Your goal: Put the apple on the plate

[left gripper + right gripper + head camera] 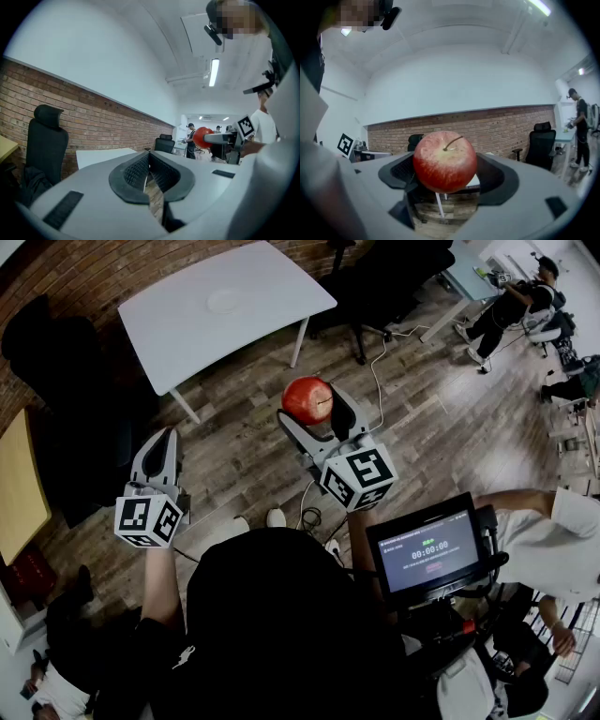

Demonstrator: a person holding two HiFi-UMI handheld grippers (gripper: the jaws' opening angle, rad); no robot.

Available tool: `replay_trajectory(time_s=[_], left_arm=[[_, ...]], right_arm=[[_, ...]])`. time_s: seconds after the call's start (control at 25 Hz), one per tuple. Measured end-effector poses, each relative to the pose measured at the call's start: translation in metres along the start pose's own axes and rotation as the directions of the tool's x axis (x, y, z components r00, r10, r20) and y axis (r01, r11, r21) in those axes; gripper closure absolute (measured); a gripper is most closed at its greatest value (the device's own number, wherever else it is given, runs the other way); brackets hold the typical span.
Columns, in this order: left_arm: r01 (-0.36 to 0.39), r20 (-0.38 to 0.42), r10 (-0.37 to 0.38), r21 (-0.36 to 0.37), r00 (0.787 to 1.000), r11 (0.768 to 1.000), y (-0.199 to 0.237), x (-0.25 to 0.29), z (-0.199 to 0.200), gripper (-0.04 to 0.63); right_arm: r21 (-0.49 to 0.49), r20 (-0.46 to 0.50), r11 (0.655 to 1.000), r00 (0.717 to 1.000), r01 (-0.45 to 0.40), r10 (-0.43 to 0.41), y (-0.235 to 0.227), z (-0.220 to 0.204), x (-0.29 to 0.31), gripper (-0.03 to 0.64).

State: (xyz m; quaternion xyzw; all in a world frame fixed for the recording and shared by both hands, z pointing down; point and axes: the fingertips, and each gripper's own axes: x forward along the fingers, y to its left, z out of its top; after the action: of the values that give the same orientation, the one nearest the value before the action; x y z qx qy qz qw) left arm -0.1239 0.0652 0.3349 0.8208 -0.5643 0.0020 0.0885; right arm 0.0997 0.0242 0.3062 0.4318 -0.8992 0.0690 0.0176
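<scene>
A red apple (pixel 307 399) sits between the jaws of my right gripper (pixel 315 414), held in the air over the wooden floor. In the right gripper view the apple (pixel 445 161) fills the gap, stem up, and the right gripper (pixel 446 174) is shut on it with both pads against its sides. A white plate (pixel 225 301) lies on the white table (pixel 178 329) further ahead and to the left. My left gripper (pixel 162 448) hangs lower left, shut and empty. In the left gripper view its pads (pixel 140 171) meet, and the apple (pixel 202 137) shows off to the right.
Black office chairs (pixel 394 277) stand behind the table and one chair (pixel 56 352) stands to its left. A yellow table (pixel 19 484) is at the left edge. A screen (pixel 431 549) stands close on my right. A person (pixel 511 306) stands far right. Cables (pixel 380 371) run across the floor.
</scene>
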Motion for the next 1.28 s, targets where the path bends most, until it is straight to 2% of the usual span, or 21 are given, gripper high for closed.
replay_trajectory(time_s=[0.76,1.08,1.28], left_arm=[[0.033,0.000,-0.033,0.008,0.999,0.999,-0.003,0.006,0.002,0.589],[0.073,-0.018,-0.073,-0.005,0.997,0.997,-0.014,0.011,-0.005,0.589],[0.063,-0.034,-0.064,-0.019,0.997,0.998,-0.011,0.009,-0.013,0.589]], right_arm=[[0.013,0.017,1.000,1.000,0.007,-0.007,-0.004,0.005,0.000,0.221],[0.041,0.027,0.999,1.000,0.010,-0.011,-0.010,0.000,-0.009,0.221],[0.073,0.034,0.997,0.999,0.013,-0.016,-0.014,-0.005,-0.014,0.221]])
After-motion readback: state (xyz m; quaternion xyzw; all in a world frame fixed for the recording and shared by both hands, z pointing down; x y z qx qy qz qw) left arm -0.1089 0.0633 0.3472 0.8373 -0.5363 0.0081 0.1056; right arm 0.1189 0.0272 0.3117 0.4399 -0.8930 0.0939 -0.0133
